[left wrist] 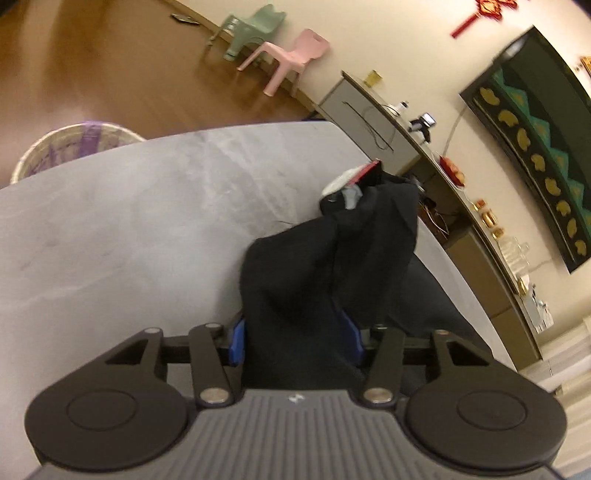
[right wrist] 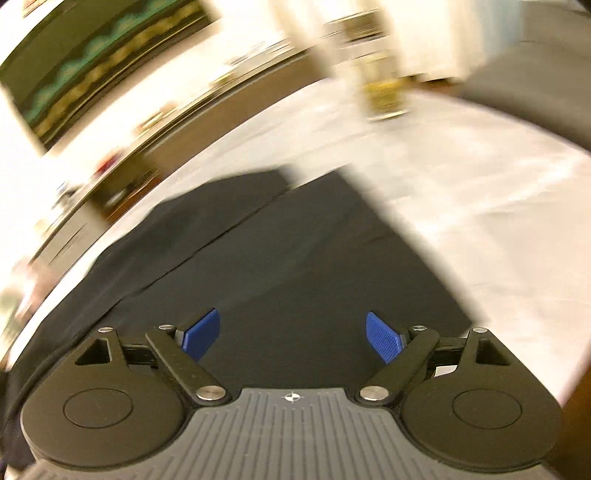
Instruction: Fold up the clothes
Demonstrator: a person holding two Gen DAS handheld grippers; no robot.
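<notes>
My left gripper (left wrist: 297, 338) was clamped on a bunched fold of the black garment (left wrist: 325, 266), the blue pads (left wrist: 238, 341) pressing the cloth from both sides. The cloth rose from the pinch in a dark peak near the right-hand edge of the grey table (left wrist: 110, 240); at its far tip something white, grey and red showed, too small to make out. To the left of the cloth the tabletop lay bare all the way to its curved far edge, beyond which a woven basket (left wrist: 66, 147) stood on the wooden floor (left wrist: 92, 55). A pink chair (left wrist: 291, 59) and a green chair (left wrist: 255, 27) stood by the wall.

My right gripper (right wrist: 291, 334) hung with jaws spread wide and nothing between its blue fingers (right wrist: 201, 332). Below it, in a blurred view, the garment (right wrist: 288, 266) lay flat, a straight folded edge running diagonally across it. To the right of the garment's edge, pale tabletop (right wrist: 480, 203) stretched uncovered.
</notes>
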